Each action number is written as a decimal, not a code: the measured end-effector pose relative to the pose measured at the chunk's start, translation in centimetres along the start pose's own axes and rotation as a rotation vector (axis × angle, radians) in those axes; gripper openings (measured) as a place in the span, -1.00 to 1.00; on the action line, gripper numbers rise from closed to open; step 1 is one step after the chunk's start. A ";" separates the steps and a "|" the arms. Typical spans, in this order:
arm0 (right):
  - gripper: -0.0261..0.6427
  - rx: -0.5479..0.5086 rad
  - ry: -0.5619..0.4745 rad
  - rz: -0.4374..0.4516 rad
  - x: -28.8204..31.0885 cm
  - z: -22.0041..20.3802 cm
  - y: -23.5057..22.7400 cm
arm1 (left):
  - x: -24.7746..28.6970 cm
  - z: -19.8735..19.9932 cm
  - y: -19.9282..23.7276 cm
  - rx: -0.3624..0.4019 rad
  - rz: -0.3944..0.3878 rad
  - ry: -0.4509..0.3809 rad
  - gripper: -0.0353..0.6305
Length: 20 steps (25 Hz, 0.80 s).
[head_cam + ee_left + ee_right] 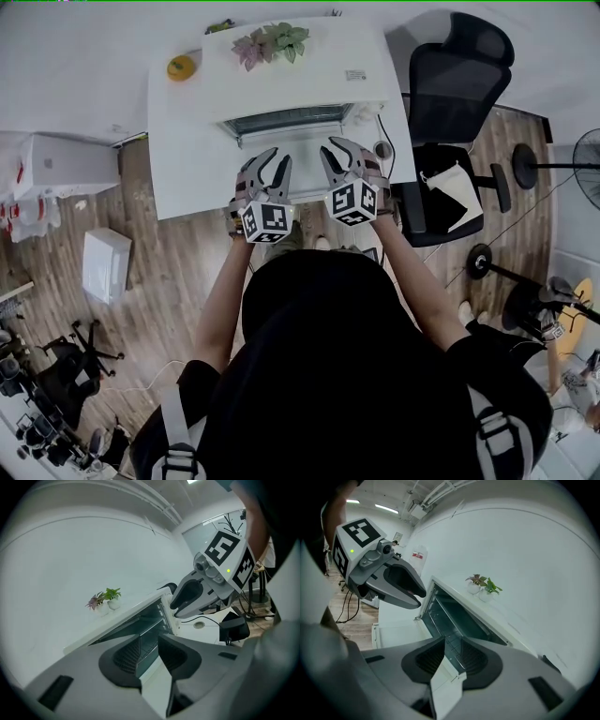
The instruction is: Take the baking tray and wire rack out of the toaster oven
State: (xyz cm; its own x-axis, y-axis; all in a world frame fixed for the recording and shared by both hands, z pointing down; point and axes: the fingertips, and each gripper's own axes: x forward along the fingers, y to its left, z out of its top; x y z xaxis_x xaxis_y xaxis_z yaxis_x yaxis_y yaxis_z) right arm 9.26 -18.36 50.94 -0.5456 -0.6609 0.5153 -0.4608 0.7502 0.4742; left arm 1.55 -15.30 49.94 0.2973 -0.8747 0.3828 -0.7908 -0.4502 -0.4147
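As the head view looks down, the toaster oven [291, 75] stands open on the white desk [183, 159], with plants [272, 42] on top and an office chair [455, 84] beside it. The left gripper [278, 159] and right gripper [335, 148] hover before it, jaws apart and empty. In the left gripper view, the right gripper crosses the oven's corner. The right gripper view shows the wire rack [440, 623] inside the oven; I cannot make out the baking tray.

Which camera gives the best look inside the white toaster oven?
The right gripper view: it looks straight into the toaster oven, and wire bars show inside. The left gripper view sees the opening at a slant and dimmer. The head view shows only the white top and a thin strip of the front.
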 end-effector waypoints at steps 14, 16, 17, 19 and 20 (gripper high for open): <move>-0.50 -0.190 0.124 -0.036 7.7 -2.2 -0.5 | 6.0 -5.8 1.6 0.207 -0.085 0.105 -0.55; -0.49 -0.205 0.129 -0.042 8.2 -2.1 -0.4 | 6.3 -6.3 2.0 0.221 -0.075 0.125 -0.48; -0.49 -0.212 0.128 -0.048 8.5 -2.1 -0.3 | 6.3 -6.3 2.3 0.229 -0.061 0.128 -0.47; -0.48 -0.228 0.126 -0.068 9.3 -1.9 -0.8 | 6.8 -5.8 3.4 0.246 -0.019 0.125 -0.46; -0.48 -0.237 0.128 -0.082 9.8 -1.8 -1.3 | 7.1 -5.5 4.0 0.251 0.002 0.125 -0.44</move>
State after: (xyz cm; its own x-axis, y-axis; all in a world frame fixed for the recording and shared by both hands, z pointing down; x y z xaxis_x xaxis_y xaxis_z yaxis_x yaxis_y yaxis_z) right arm 5.80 -25.82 56.67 -0.4139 -0.7276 0.5470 -0.3150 0.6783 0.6638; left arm -2.44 -22.34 55.58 0.2148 -0.8537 0.4745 -0.6295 -0.4924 -0.6010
